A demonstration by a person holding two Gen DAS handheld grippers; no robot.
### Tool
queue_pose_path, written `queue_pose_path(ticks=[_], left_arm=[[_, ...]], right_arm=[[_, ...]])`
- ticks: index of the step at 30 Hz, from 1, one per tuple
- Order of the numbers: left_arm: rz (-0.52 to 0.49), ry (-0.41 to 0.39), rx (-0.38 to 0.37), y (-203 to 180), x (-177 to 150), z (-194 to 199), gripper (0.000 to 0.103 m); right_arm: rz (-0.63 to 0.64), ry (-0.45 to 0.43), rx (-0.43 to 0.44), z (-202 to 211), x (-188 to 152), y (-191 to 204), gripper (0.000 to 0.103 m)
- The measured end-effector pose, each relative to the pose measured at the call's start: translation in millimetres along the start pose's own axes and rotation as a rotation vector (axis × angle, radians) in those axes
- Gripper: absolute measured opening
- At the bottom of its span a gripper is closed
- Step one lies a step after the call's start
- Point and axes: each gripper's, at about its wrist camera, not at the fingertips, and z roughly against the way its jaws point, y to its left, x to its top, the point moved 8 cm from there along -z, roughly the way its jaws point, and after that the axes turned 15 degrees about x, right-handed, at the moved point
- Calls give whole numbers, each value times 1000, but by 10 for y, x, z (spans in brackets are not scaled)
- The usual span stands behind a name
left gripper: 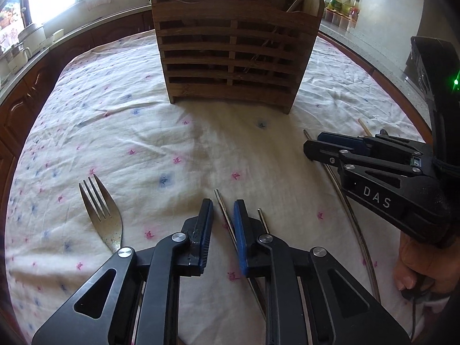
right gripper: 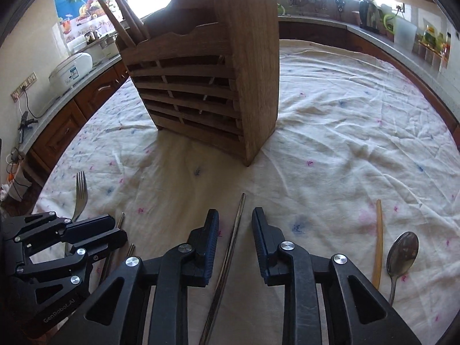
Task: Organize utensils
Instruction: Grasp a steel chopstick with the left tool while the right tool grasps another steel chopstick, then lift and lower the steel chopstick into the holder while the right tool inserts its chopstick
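Note:
A slatted wooden utensil holder (left gripper: pixel 235 51) (right gripper: pixel 201 86) stands on the floral cloth and holds wooden sticks and some cutlery. My left gripper (left gripper: pixel 223 202) (right gripper: pixel 118 230) sits low on the cloth with its jaws narrow around a metal chopstick (left gripper: pixel 220 201). A strip of cloth still shows beside the left pad. A second metal chopstick (left gripper: pixel 263 218) lies just right of it, and a fork (left gripper: pixel 97 210) (right gripper: pixel 80 192) lies to the left. My right gripper (right gripper: pixel 234 215) (left gripper: pixel 312 143) straddles another metal chopstick (right gripper: pixel 238 221) with a gap on both sides. A wooden chopstick (right gripper: pixel 379 238) and a spoon (right gripper: pixel 402 250) lie to its right.
The table's cloth (left gripper: pixel 143 132) falls away at a rounded edge, with dark wood cabinets and counters around it. A rice cooker (right gripper: pixel 72 69) and pots stand on the left counter, bottles (left gripper: pixel 342 5) on the right one. A person's hand (left gripper: pixel 417 267) holds the right gripper.

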Motion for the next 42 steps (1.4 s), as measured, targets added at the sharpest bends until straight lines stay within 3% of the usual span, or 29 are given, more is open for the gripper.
queue_pose_path(ticks=[2,5,14,31,42], left_arm=[[1,-11,2,-2,3,0,8],[15,-8,-10,9,6,4,5],[109,-27,-133,108,-5,334,4],[218,-291,-210,602,272,1631,3],[257,-367,-222,766,361,1907,3]], right_arm=[[15,-6,-7,9,-12,0,8],[-15,-9,20,37,-17,-22,5],[-91,-100,136,511,30,60,4],[-28,-379,202,1794,438,449,4],[19,-455,202,2078,584,593,4]])
